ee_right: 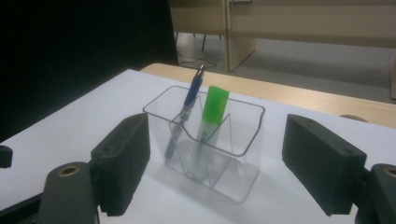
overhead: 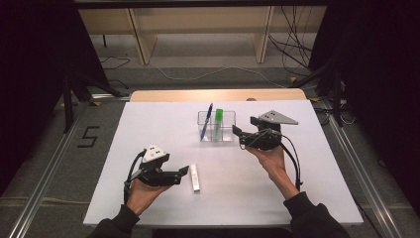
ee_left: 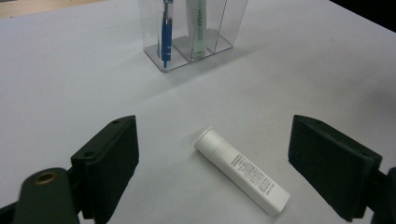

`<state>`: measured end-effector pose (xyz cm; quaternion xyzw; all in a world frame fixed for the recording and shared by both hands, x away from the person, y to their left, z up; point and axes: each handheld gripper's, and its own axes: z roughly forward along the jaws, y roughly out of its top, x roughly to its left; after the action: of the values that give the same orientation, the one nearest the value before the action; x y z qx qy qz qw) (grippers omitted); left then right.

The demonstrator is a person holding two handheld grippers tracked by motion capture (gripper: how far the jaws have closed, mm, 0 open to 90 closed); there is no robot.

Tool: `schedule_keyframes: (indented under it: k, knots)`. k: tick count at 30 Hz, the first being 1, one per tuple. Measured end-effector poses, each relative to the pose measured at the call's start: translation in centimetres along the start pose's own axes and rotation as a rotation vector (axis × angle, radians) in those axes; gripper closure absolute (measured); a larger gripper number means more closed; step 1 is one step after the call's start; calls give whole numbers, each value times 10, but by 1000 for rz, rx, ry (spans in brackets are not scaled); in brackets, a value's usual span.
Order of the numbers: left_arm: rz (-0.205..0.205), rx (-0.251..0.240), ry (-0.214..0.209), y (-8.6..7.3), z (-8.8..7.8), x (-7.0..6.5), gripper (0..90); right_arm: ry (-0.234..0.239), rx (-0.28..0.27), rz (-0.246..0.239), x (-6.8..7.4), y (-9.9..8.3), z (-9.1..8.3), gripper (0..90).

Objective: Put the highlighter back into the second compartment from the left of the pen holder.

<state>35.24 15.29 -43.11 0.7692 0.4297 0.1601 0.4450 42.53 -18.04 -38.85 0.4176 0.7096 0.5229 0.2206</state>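
Observation:
A clear compartmented holder (overhead: 225,133) stands at the back middle of the white table. A blue pen (overhead: 206,120) leans in its left section, and a green-capped marker (overhead: 218,121) stands beside it. My right gripper (overhead: 239,135) is just right of the holder, open, with nothing between its jaws. From the right gripper view the holder (ee_right: 233,177), pen (ee_right: 187,109) and marker (ee_right: 215,105) sit ahead between the spread jaws, untouched. A white tube (overhead: 195,177) lies flat near the front. My left gripper (overhead: 184,171) is open beside it; the tube (ee_left: 243,172) lies just beyond the jaws.
The white table top (overhead: 148,129) has bare room at left and at front right. A wooden edge (overhead: 218,94) runs along its back. Beyond it are wooden shelf legs (overhead: 141,39) and floor cables (overhead: 292,44). Metal rails (overhead: 49,173) flank the table.

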Motion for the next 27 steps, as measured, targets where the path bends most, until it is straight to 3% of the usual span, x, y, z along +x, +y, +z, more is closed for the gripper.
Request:
schedule_keyframes:
  k: [27]
  knots:
    - [-34,128,8,1,15,-8,157,-1,45,-23,-1,-36,-27,241]
